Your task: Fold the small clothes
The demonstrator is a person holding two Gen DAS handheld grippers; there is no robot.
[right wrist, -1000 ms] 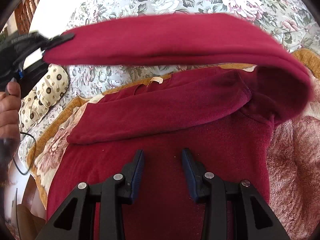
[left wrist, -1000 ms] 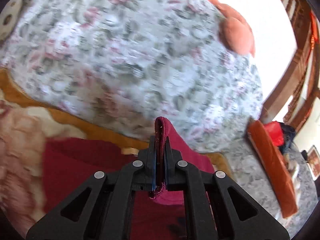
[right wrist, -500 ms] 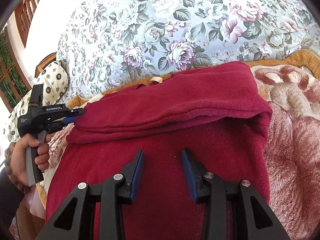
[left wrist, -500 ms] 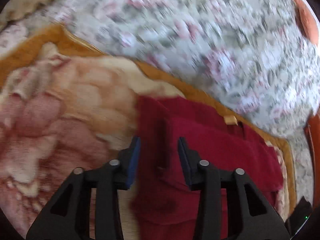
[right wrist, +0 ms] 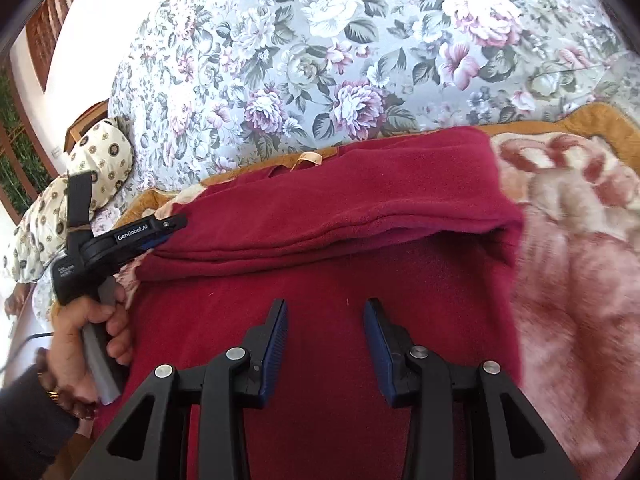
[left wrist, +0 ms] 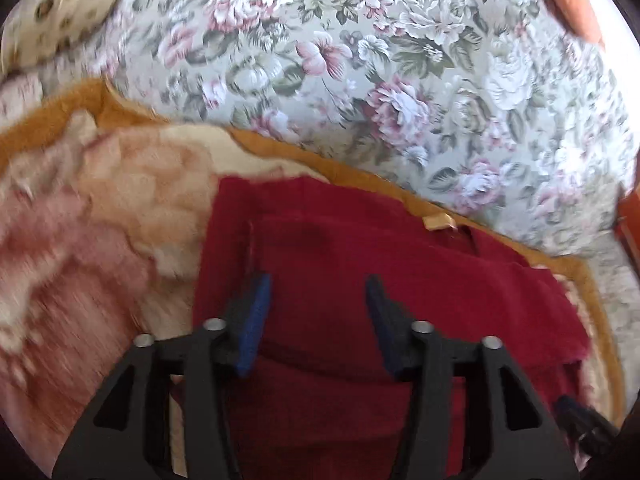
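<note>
A second ago the left claw [left wrist: 318, 300] was clenched on the raised edge of the dark red garment [left wrist: 360, 264], a sleeve held up across the right wrist view. Now that sleeve lies flat, folded across the garment's upper part. The left claw's jaws have just been opening: they stand released, apart, with the red cloth lying below and between the fingers but not pinched. The claw has also dropped down close to the cloth. From the right wrist view, the left claw [right wrist: 168, 229] sits at the far left end of the folded band, its tips just at the sleeve's end, held by a hand [right wrist: 94, 334].

The right claw [right wrist: 325, 322] is unchanged: released, jaws parted, nothing between them, hovering over the garment's lower body, with the fold just ahead of its tips.

The garment [right wrist: 340, 248] lies on a plush pink-and-cream blanket [right wrist: 580, 260], which extends to the right of the right claw; beyond it ahead is a floral bedsheet [right wrist: 320, 60].

White lettering on the left claw's side reads "GenRobot.AI". A small tan neck label [right wrist: 308, 158] on the garment shows no legible writing.
</note>
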